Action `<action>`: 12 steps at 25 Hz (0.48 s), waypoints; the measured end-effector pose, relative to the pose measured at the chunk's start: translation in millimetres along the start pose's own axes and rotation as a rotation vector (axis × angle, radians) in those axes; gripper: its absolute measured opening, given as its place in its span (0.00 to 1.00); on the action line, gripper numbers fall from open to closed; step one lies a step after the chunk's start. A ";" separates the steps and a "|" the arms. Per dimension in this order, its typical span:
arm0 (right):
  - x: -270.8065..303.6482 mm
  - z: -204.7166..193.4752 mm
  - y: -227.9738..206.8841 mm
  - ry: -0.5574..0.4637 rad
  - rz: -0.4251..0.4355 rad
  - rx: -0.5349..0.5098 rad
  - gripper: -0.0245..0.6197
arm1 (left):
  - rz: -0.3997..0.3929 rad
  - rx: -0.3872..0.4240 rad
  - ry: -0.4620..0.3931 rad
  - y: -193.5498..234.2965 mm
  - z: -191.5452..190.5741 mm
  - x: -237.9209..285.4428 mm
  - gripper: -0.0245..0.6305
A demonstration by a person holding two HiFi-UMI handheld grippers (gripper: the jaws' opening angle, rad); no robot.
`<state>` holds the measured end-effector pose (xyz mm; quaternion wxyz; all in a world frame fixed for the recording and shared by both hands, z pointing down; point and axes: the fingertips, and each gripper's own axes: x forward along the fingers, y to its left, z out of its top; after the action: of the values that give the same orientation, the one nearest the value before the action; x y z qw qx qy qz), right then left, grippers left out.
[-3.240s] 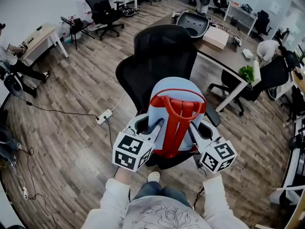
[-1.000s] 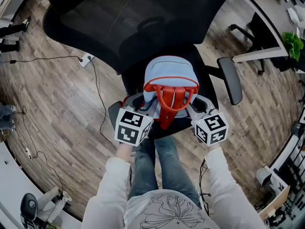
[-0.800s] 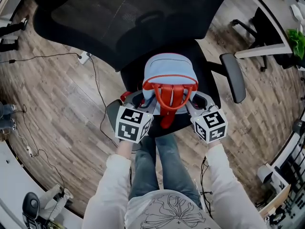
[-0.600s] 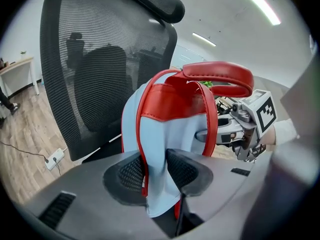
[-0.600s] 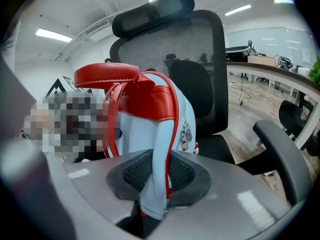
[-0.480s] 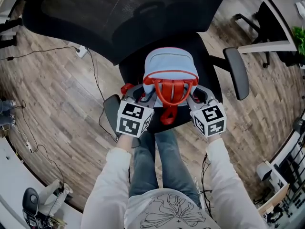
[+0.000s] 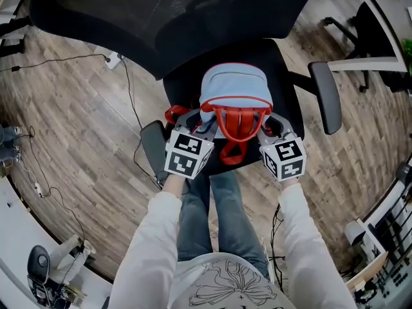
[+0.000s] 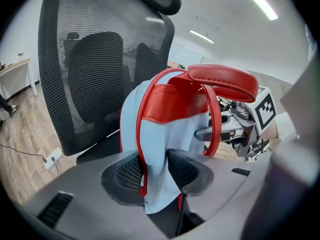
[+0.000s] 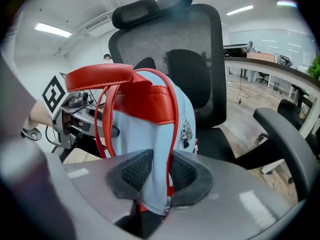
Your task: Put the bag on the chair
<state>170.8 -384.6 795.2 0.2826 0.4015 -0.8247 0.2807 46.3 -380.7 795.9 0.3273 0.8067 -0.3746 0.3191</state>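
Note:
A light blue bag (image 7: 233, 89) with red trim and red handles stands upright over the seat (image 7: 183, 92) of a black mesh office chair, in front of its backrest (image 7: 161, 18). Its underside is hidden, so contact with the seat cannot be told. My left gripper (image 7: 199, 122) pinches the bag's left edge; blue fabric (image 8: 165, 134) fills the gap between its pads (image 8: 122, 176). My right gripper (image 7: 267, 124) holds the right edge, with fabric (image 9: 145, 134) squeezed between its pads (image 9: 187, 176); its jaws have just been opening, with the fabric still between them.
The chair's armrests flank the seat, one at right (image 7: 325, 95) and one at left (image 7: 153, 150). A power strip (image 7: 112, 60) with cables lies on the wooden floor. A desk leg (image 7: 367, 63) stands upper right. The person's legs (image 7: 212, 205) are directly below the grippers.
Both grippers have sunk with the bag toward the chair seat. The bag now sits lower against the seat, and its red handles droop forward.

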 end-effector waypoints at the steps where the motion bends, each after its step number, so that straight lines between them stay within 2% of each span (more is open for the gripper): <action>1: 0.0 0.3 0.2 -0.003 -0.005 0.002 0.21 | 0.000 -0.006 -0.002 0.2 0.2 -0.8 0.25; 8: -9.1 2.1 -5.5 -0.044 -0.099 0.054 0.33 | 0.054 -0.074 -0.050 9.7 5.7 -14.4 0.31; 12: -28.3 10.1 -2.8 -0.073 -0.145 0.103 0.33 | 0.072 -0.092 -0.101 16.6 16.1 -38.9 0.33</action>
<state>185.3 -378.8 769.4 0.2509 0.4840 -0.7878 0.2867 17.1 -386.1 761.8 0.3329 0.7917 -0.4338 0.2722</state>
